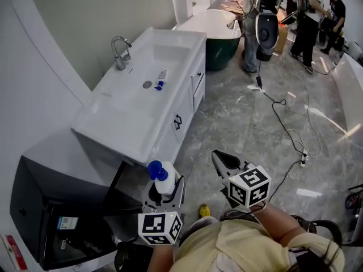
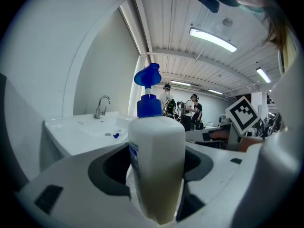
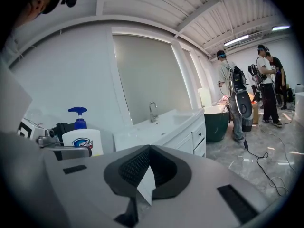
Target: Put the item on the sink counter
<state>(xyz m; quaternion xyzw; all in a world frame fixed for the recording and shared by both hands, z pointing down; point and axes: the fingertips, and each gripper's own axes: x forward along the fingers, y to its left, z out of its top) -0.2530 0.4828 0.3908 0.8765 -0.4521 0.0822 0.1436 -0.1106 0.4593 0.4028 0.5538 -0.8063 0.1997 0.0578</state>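
Note:
A white pump bottle with a blue pump head stands upright between the jaws of my left gripper, which is shut on it. In the left gripper view the bottle fills the gap of that gripper. It hangs low, in front of and below the white sink counter. The counter carries a chrome faucet and a basin. My right gripper is to the right of the bottle, shut with nothing in it; its jaws meet. The bottle shows at that view's left.
A small tube with a blue cap lies on the counter by the drain. A dark open cabinet stands at lower left. A green bathtub is beyond the counter. Cables run over the marble floor; people stand at the back.

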